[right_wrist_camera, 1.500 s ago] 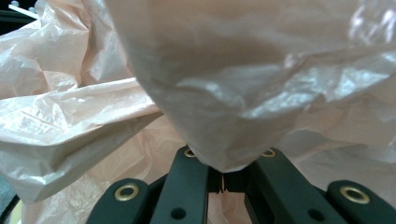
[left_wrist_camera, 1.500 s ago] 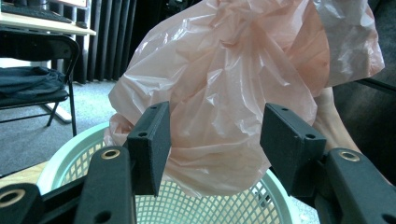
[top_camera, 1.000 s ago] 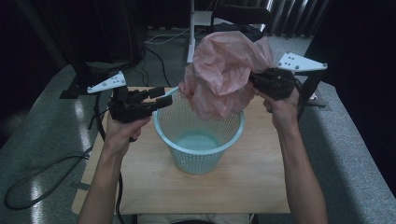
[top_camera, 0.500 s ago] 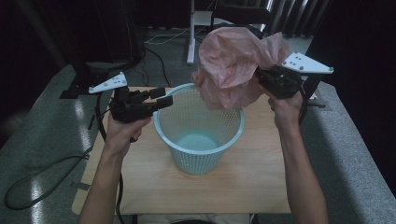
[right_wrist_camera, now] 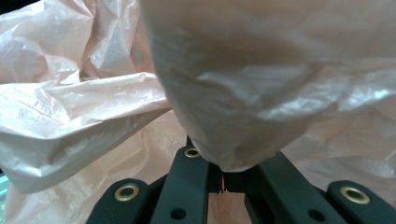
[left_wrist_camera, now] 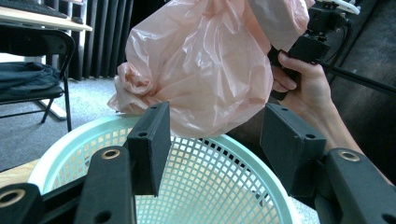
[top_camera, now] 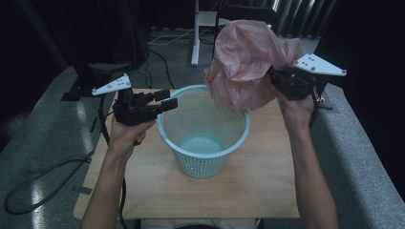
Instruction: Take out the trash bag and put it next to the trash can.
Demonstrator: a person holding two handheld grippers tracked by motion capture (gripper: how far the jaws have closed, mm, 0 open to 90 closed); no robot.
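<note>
Near edge: light wooden tabletop (top_camera: 157,191) carries a pale turquoise plastic mesh basket (top_camera: 200,164), standing upright mid-table.
Left gripper (top_camera: 168,98): hovering at the basket's left rim, jaws spread wide, nothing between them.
Right gripper (top_camera: 276,78): raised beyond the basket's right side, jaws clamped tight on a crumpled pink plastic bag (top_camera: 248,64).
Bag: billowing above the basket's far rim, off the table.

bag (top_camera: 246,62): thin pink plastic film, crinkled, slightly glossy
basket (top_camera: 204,157): pale turquoise plastic, perforated mesh wall, smooth rim
counter (top_camera: 267,186): light wood, matt
left gripper (left_wrist_camera: 212,149): black matt plastic
</note>
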